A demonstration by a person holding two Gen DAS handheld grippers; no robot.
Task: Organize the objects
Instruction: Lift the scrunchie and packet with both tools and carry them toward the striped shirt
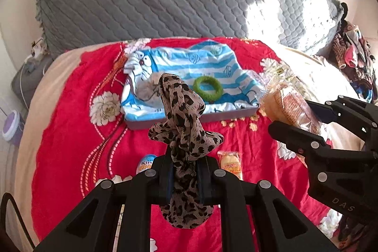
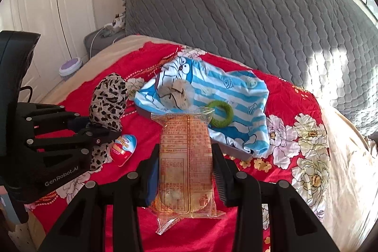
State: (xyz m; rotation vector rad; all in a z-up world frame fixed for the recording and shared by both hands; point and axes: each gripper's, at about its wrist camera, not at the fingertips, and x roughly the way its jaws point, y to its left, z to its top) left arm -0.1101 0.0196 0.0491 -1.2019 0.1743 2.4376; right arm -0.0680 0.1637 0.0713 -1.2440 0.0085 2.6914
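While clamped, leopard scrunchie (image 1: 183, 134) between left gripper (image 1: 183, 177) fingers.

You see a leopard-print scarf (image 1: 183, 131), a green ring (image 1: 208, 88), a blue-and-white striped cloth (image 1: 212, 63), and a red floral bedspread (image 1: 70, 122).

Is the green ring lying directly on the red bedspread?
No. The green ring rests on the blue-striped cartoon cloth laid over the tray, not on the red bedspread.
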